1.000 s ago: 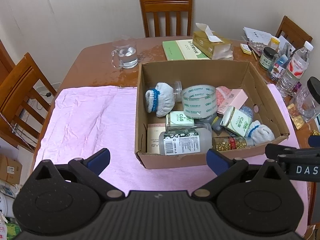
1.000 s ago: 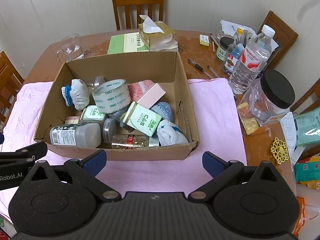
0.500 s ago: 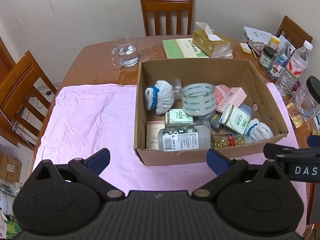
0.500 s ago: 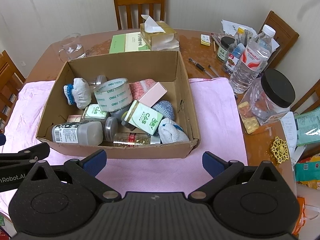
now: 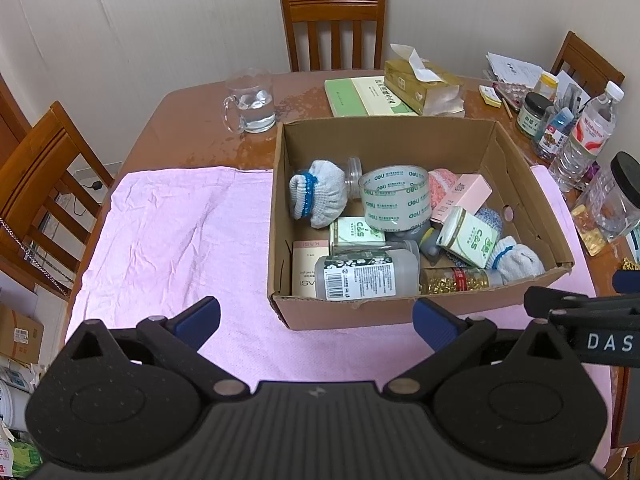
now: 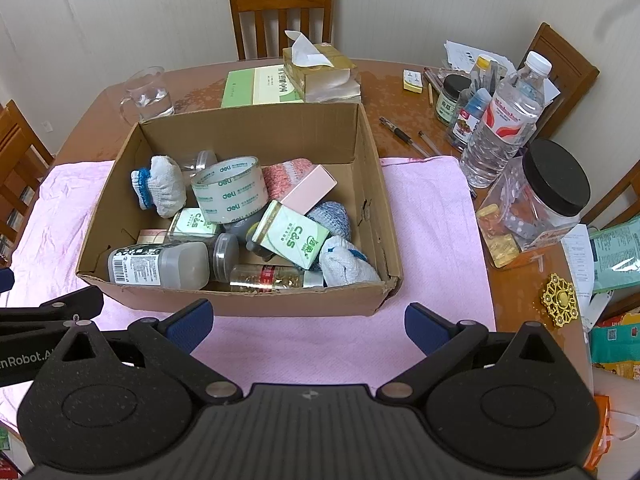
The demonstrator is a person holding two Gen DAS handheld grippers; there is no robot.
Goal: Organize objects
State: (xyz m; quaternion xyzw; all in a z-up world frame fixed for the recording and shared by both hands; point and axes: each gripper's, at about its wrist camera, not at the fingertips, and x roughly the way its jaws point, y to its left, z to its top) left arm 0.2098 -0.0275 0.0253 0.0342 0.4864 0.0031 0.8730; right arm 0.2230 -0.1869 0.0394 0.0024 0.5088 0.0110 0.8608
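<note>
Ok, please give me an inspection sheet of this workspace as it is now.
Surface: wooden table, pink cloth over its near part.
Job's things: open box on the cloth, holding tape roll, rolled socks, cartons, bottles.
Clutter: glass mug, book, tissue box, water bottle, black-lidded jar, pens.
Grippers: left gripper and right gripper both open, empty, short of the box.
Cables: plug and cord on the floor.
Surroundings: wooden chairs, plain wall.

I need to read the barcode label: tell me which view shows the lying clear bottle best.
The left wrist view: the clear bottle lies label-up, barcode facing the camera. In the right wrist view the same bottle sits off to the left, its label turned obliquely and partly behind the cardboard box wall.
</note>
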